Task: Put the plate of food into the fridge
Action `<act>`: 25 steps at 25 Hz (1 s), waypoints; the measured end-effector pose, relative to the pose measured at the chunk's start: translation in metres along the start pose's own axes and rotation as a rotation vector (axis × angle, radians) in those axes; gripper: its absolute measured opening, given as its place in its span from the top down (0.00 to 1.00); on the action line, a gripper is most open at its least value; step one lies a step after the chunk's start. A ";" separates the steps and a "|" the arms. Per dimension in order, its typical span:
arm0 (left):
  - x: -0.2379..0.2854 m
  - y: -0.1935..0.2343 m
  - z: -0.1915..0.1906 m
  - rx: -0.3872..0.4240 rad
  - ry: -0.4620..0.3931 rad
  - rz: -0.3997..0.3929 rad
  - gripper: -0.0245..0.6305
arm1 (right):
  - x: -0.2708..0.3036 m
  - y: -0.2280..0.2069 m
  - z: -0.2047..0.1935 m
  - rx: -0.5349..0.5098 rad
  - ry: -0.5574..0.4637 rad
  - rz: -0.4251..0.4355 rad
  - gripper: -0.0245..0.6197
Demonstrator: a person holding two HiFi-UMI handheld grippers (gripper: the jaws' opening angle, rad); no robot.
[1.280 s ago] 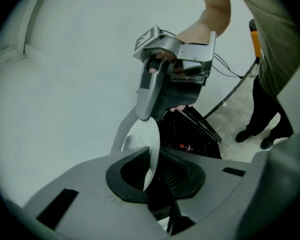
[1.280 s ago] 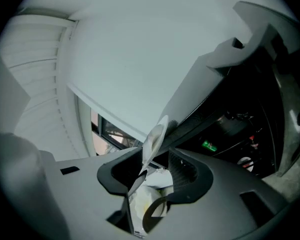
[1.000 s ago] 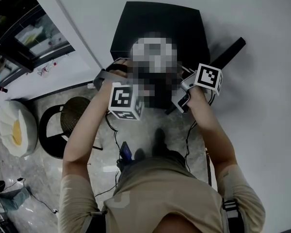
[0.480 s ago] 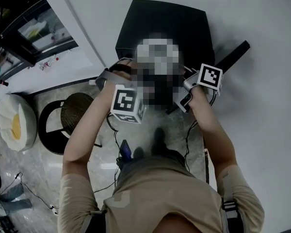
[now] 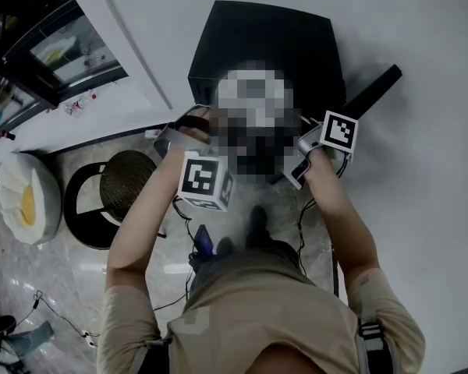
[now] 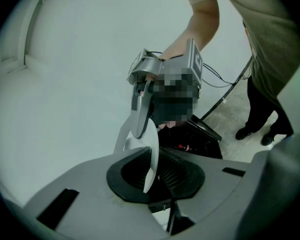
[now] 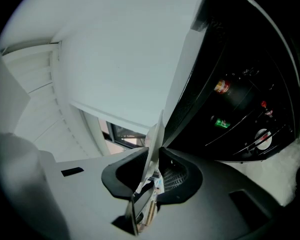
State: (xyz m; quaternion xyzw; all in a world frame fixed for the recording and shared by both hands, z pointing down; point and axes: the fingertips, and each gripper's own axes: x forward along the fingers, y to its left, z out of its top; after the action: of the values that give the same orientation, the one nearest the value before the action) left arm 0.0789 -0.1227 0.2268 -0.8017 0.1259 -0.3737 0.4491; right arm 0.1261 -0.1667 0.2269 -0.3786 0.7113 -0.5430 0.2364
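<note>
Plate (image 6: 151, 156) clenched by left hand-held gripper (image 6: 157, 175) and right hand-held gripper (image 7: 157, 175), jaws just closing; fridge (image 5: 265, 45) ahead

We note the smooth white plate (image 6: 151, 156), ribbed matt black pads (image 6: 182, 176) flanking the plate, and matt grey plastic housing (image 6: 90, 199) below the plate.

plate (image 6: 151, 154): white, thin, seen edge-on in both gripper views; one rim pinched in the left gripper (image 6: 157, 170), the opposite rim between the right gripper (image 7: 157, 170) jaws, which have just been closing. Food not discernible.
fridge (image 5: 265, 41): black cabinet against white wall; cans on dark shelves.
</note>
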 end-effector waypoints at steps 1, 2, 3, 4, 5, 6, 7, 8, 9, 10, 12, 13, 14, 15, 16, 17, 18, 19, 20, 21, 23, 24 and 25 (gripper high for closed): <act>-0.001 -0.001 0.000 -0.001 0.001 0.003 0.89 | 0.000 0.001 -0.001 0.003 0.000 0.004 0.85; -0.003 -0.002 0.000 -0.004 0.001 0.006 0.89 | 0.000 0.001 -0.002 0.007 -0.001 0.006 0.85; -0.004 -0.002 0.000 -0.009 0.002 0.009 0.89 | 0.000 0.002 -0.004 0.010 -0.001 0.007 0.85; -0.007 -0.003 0.000 -0.014 0.003 0.011 0.89 | -0.001 0.004 -0.006 0.013 -0.001 0.007 0.85; -0.010 -0.003 0.000 -0.020 0.004 0.013 0.89 | -0.001 0.006 -0.008 0.017 -0.001 0.007 0.86; -0.012 -0.003 0.000 -0.025 0.005 0.015 0.89 | -0.001 0.008 -0.009 0.023 0.000 0.008 0.86; -0.015 -0.002 0.000 -0.031 0.005 0.018 0.89 | -0.001 0.010 -0.010 0.030 0.001 0.010 0.86; -0.016 0.000 0.000 -0.037 0.005 0.021 0.89 | 0.000 0.012 -0.010 0.038 0.003 0.013 0.86; -0.018 0.002 -0.001 -0.044 0.004 0.024 0.89 | 0.001 0.013 -0.010 0.045 0.005 0.015 0.86; -0.019 0.003 -0.001 -0.052 0.003 0.026 0.89 | 0.002 0.014 -0.010 0.050 0.007 0.016 0.86; -0.022 0.001 -0.001 -0.063 0.001 0.029 0.89 | 0.002 0.015 -0.014 0.059 0.009 0.017 0.86; -0.026 -0.003 -0.001 -0.065 0.000 0.031 0.89 | -0.001 0.015 -0.020 0.063 0.008 0.019 0.86; -0.030 -0.010 0.000 -0.064 -0.002 0.032 0.89 | -0.004 0.013 -0.027 0.068 0.005 0.023 0.86; -0.035 -0.016 0.001 -0.062 -0.004 0.033 0.89 | -0.007 0.012 -0.035 0.072 0.003 0.028 0.87; -0.039 -0.022 0.002 -0.060 -0.007 0.034 0.89 | -0.010 0.012 -0.041 0.078 0.000 0.032 0.87; -0.042 -0.025 0.003 -0.060 -0.009 0.035 0.89 | -0.012 0.012 -0.045 0.083 -0.001 0.036 0.87; -0.044 -0.027 0.003 -0.063 -0.013 0.036 0.89 | -0.013 0.012 -0.047 0.087 -0.002 0.038 0.87; -0.045 -0.028 0.004 -0.069 -0.017 0.037 0.89 | -0.013 0.012 -0.049 0.090 -0.002 0.039 0.87; -0.046 -0.028 0.004 -0.075 -0.021 0.037 0.89 | -0.013 0.012 -0.050 0.094 -0.001 0.040 0.87; -0.047 -0.029 0.004 -0.080 -0.024 0.038 0.88 | -0.014 0.012 -0.052 0.100 -0.001 0.041 0.87; -0.050 -0.033 0.004 -0.090 -0.031 0.039 0.88 | -0.015 0.012 -0.056 0.113 -0.002 0.045 0.87; -0.051 -0.035 0.005 -0.095 -0.034 0.039 0.88 | -0.016 0.012 -0.059 0.120 -0.003 0.048 0.87; -0.053 -0.038 0.005 -0.101 -0.036 0.038 0.88 | -0.017 0.011 -0.061 0.128 -0.003 0.050 0.88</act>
State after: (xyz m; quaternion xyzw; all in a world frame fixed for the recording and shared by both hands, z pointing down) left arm 0.0415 -0.0697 0.2303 -0.8274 0.1517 -0.3437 0.4174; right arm 0.0879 -0.1152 0.2336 -0.3456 0.6839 -0.5807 0.2750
